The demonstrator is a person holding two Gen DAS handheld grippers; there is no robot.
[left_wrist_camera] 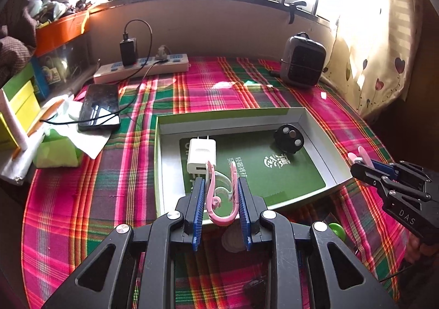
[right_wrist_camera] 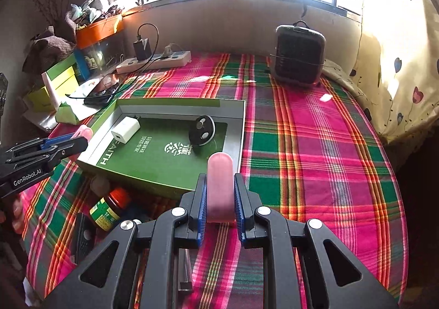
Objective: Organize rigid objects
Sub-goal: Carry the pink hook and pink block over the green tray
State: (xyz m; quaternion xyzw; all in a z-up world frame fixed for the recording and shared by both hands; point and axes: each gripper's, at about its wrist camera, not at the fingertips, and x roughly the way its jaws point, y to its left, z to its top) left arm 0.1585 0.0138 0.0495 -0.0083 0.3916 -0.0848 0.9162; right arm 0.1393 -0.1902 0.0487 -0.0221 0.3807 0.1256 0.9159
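My left gripper [left_wrist_camera: 220, 181] is shut on a pink U-shaped clip [left_wrist_camera: 219, 215] with a clear curl inside, held above the near edge of the open box [left_wrist_camera: 230, 112]. The box has a green floor. On that floor lie a white charger plug [left_wrist_camera: 201, 154] and a black round piece [left_wrist_camera: 289, 138]. My right gripper [right_wrist_camera: 220, 176] is shut on a flat pink piece [right_wrist_camera: 220, 188], held over the box's near right corner [right_wrist_camera: 241, 117]. Each gripper also shows in the other view: the right gripper [left_wrist_camera: 359, 167] at the right, the left gripper [right_wrist_camera: 81, 144] at the left.
A plaid cloth [right_wrist_camera: 315, 144] covers the table. At the back stand a small heater [right_wrist_camera: 299, 53] and a power strip [left_wrist_camera: 142, 67] with cables. A phone [left_wrist_camera: 100, 107] and tissues lie on the left. A red-capped bottle [right_wrist_camera: 109, 207] and a black remote [right_wrist_camera: 83, 240] lie near the box's front.
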